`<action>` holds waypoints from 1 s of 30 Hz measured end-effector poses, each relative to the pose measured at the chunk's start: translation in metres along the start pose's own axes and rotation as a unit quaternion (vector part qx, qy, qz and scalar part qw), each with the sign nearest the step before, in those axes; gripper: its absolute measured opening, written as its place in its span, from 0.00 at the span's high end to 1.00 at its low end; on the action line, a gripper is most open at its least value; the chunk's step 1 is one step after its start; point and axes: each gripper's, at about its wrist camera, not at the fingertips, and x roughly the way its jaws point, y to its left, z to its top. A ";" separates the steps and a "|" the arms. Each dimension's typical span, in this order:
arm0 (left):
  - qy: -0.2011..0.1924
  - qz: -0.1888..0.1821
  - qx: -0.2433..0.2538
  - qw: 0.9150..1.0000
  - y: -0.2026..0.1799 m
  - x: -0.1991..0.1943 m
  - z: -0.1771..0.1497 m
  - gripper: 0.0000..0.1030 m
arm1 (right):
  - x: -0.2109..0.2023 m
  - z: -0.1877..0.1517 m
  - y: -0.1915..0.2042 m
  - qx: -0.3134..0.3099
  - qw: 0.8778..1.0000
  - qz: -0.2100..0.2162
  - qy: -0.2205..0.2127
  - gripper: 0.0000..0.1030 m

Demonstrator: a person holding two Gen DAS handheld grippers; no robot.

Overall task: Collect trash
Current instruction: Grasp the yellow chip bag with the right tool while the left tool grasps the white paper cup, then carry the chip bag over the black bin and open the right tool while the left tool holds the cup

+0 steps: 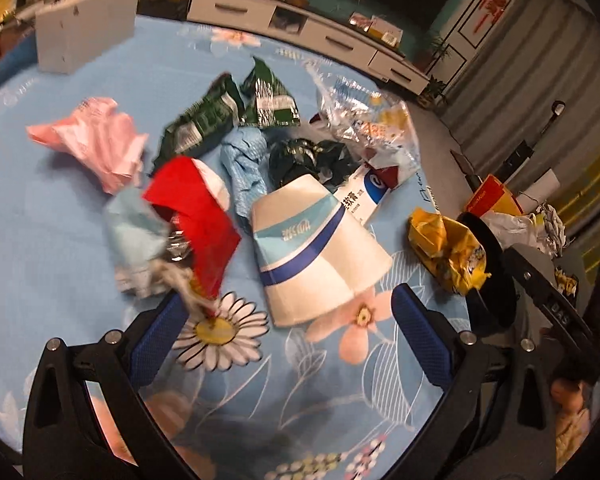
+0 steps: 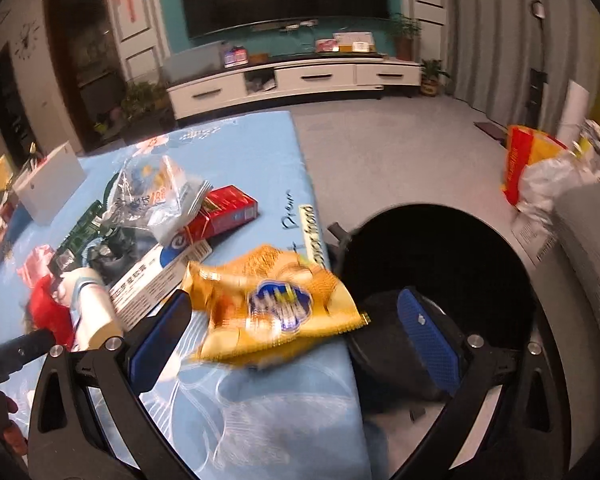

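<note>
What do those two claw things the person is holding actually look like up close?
Both look alike. The left claw and right claw each have two black plastic arms shaped like curved frames with triangular cut-outs, joined by silver round-headed bolts. Each finger ends in a blue pad with a fine bumpy grid texture. No cables show.

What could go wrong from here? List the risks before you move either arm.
1. The yellow snack bag sits at the table edge beside the black bin, between the right gripper's open jaws; a bad close could push it onto the floor.
2. The left gripper is open near the paper cup; the cup lies on its side and may roll.
</note>
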 end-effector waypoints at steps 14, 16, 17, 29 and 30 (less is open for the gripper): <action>0.032 0.050 0.025 0.998 -0.030 0.046 0.008 0.38 | 0.050 -0.005 0.004 -0.017 0.994 0.080 0.069 0.34; 0.036 0.053 0.024 0.998 -0.030 0.049 0.007 0.42 | 0.046 -0.005 0.006 -0.021 0.994 0.084 0.067 0.51; 0.036 0.052 0.024 0.998 -0.030 0.049 0.006 0.43 | 0.044 -0.005 0.007 -0.020 0.994 0.091 0.065 0.55; 0.011 0.054 0.047 0.997 -0.033 0.026 -0.002 0.76 | 0.010 -0.013 0.017 -0.025 0.992 0.119 0.033 0.97; 0.005 0.054 0.050 0.997 -0.034 0.022 -0.001 0.76 | 0.003 -0.012 0.018 -0.026 0.992 0.124 0.026 0.97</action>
